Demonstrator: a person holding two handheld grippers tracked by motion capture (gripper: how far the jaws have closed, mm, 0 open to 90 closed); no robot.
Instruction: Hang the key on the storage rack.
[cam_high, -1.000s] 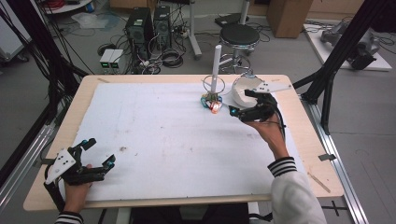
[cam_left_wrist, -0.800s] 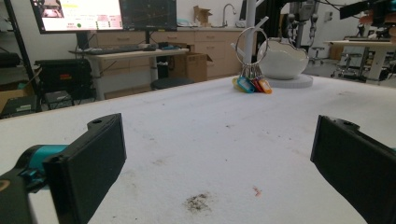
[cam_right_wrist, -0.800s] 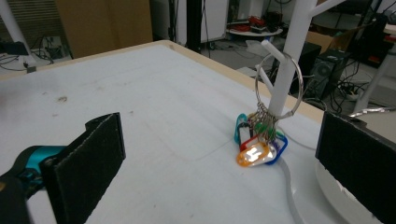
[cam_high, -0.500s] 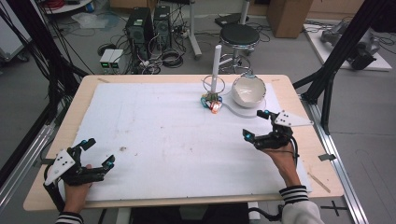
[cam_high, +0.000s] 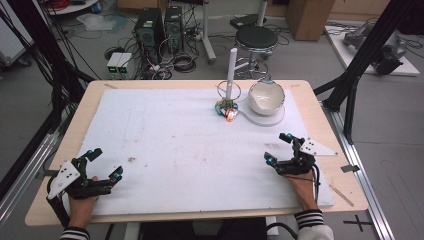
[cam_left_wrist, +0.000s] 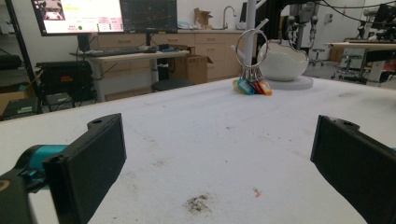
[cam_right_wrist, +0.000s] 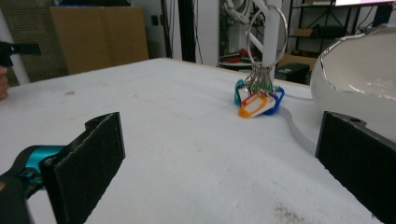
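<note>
A bunch of coloured key tags (cam_high: 226, 111) (cam_left_wrist: 252, 87) (cam_right_wrist: 256, 101) hangs from a metal ring (cam_high: 228, 90) (cam_right_wrist: 267, 31) looped around a white upright post (cam_high: 231, 72) at the back of the white mat. Beside it a white egg-shaped bowl (cam_high: 266, 97) (cam_left_wrist: 282, 62) (cam_right_wrist: 362, 77) rests on a round white base (cam_high: 265, 117). My left gripper (cam_high: 103, 163) (cam_left_wrist: 219, 163) is open near the front left edge. Close to the front right edge my right gripper (cam_high: 278, 147) (cam_right_wrist: 219, 161) is open too. Nothing lies between either pair of jaws.
The white mat (cam_high: 190, 145) covers most of the wooden table (cam_high: 85, 105). A dark smudge (cam_high: 132, 160) (cam_left_wrist: 198, 203) marks the mat ahead of my left gripper. Behind the table stand a stool (cam_high: 256, 36), computer cases (cam_high: 150, 30) and cables; black frame posts (cam_high: 357, 75) flank it.
My right gripper has drawn back from beside the bowl and key tags to the front right part of the mat. The left gripper has stayed put.
</note>
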